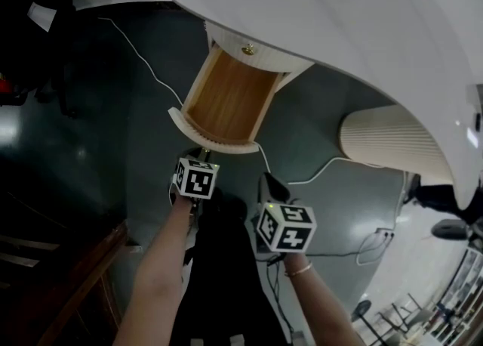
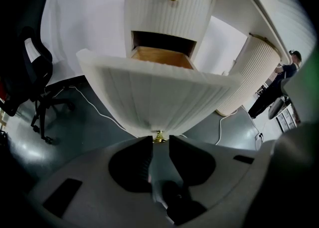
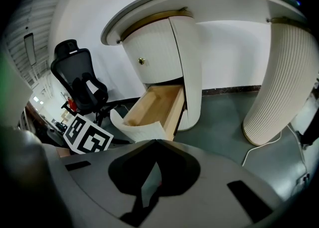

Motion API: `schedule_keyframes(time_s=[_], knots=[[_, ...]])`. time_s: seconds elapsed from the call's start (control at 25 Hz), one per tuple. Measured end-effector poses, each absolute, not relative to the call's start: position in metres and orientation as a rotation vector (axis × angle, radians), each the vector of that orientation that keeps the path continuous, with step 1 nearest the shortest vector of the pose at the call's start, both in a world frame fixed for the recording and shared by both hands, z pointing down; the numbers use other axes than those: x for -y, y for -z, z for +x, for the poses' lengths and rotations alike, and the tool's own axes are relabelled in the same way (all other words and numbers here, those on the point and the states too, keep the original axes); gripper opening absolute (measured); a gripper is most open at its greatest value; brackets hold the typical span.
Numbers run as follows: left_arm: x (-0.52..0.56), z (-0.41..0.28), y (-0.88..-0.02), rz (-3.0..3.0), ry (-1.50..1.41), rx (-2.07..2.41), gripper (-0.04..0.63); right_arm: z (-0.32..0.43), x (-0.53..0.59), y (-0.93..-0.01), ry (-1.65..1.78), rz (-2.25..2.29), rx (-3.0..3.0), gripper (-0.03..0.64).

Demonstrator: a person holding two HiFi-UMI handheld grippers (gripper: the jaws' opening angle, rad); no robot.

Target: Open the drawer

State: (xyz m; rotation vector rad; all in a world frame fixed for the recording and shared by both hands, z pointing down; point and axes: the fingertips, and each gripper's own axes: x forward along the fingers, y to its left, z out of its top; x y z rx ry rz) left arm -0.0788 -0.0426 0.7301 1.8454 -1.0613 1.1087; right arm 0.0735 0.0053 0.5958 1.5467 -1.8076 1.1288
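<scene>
The left gripper (image 2: 160, 142) clamps the small, slippery-looking brass knob (image 2: 159, 135), likely the best hold on the rigid ribbed white drawer (image 2: 154, 92); the right gripper (image 3: 155, 145) is closed and empty.

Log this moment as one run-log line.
drawer: open | left gripper: shut on knob | right gripper: shut, empty

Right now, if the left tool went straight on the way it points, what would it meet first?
The brass knob: the left tool appears closed on it at its tips. Straight beyond lies the ribbed drawer front.
</scene>
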Motion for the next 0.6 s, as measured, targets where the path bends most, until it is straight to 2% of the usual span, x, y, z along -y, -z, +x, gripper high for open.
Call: schedule_keyframes(time_s=[0.6], knots=[[0.024, -0.089, -0.673, 1.871, -1.043, 1.157, 0.054, 0.069, -0.003, -0.576, -1.126, 1.547, 1.84, 0.003]])
